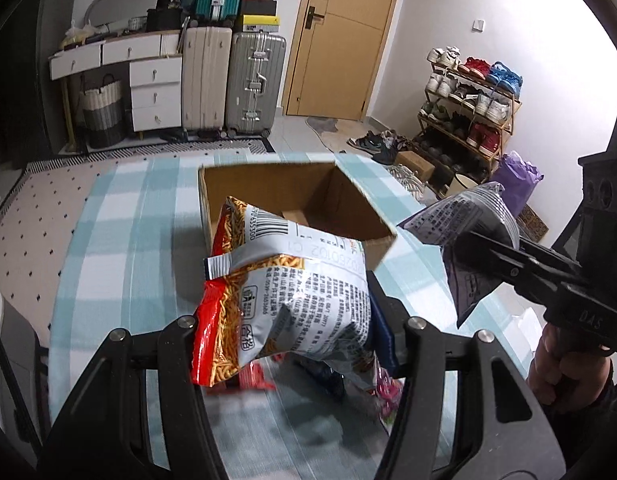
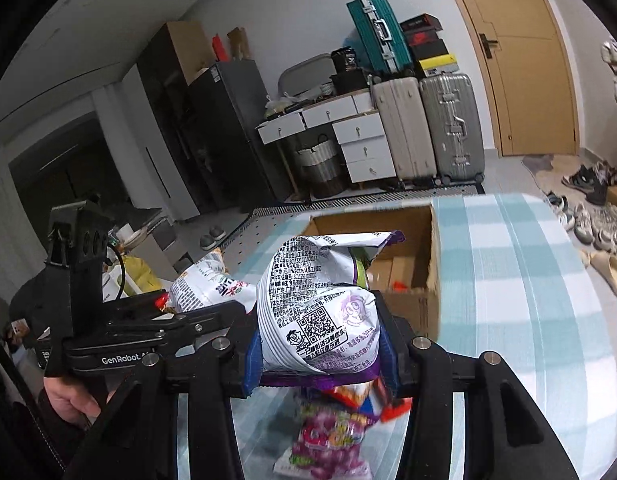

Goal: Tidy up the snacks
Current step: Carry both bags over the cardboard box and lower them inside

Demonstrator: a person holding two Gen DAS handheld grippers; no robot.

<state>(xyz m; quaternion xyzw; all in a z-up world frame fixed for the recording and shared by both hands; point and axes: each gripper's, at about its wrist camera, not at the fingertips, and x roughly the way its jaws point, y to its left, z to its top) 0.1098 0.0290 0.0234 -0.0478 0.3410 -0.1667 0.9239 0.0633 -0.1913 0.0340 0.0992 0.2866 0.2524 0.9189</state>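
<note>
Left gripper point(image 1: 292, 330) clamped on a red-and-white crinkled foil noodle-snack bag point(image 1: 284, 292), held above the blue-and-white checked tablecloth point(image 1: 120, 216). Right gripper point(image 2: 322, 354) clamped on a purple-and-white foil snack bag point(image 2: 316, 312), also off the cloth. Open brown cardboard box point(image 1: 268, 188) sits just beyond both bags. More snack packets point(image 2: 328, 436) lie on the cloth below, blurred.

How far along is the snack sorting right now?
Barely begun: the cardboard box looks nearly empty. In hand: the left hand-held gripper holds a noodle snack bag; the right hand-held gripper holds a purple-and-white bag. Left: more packets on the tablecloth.
</note>
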